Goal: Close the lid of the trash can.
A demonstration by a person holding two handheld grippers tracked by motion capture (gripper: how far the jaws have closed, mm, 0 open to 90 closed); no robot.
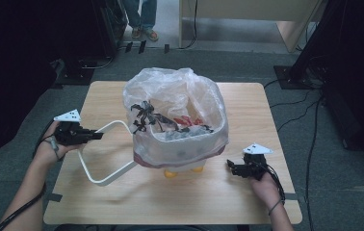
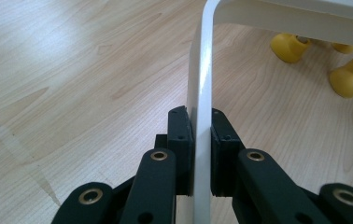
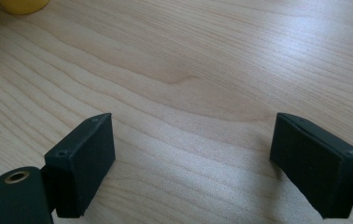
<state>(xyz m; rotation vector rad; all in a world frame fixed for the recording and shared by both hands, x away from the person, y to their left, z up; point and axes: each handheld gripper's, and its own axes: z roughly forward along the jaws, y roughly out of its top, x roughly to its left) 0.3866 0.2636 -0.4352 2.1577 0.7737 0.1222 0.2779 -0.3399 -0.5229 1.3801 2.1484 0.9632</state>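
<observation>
Work in hand: moving the lined bin by its white handle, a bent white loop that sticks out from the bin's left side, left of centre in the high view.
Left gripper: clamped on the handle; in the left gripper view the white bar runs upright between the two black jaws, both pads pressed flat to it.
Right gripper: jaws spread wide with nothing between them, just above bare table, lower right of the high view, near the bin's right side but apart from it.
Bin: a pale container lined with a clear plastic bag, centre of the table, standing on yellow feet; dark and red scraps lie inside.
Done, as far as can be judged: the handle is grasped.
Left: the lift or pull itself; the feet look to be on the tabletop, and the right gripper has taken hold of nothing.
</observation>
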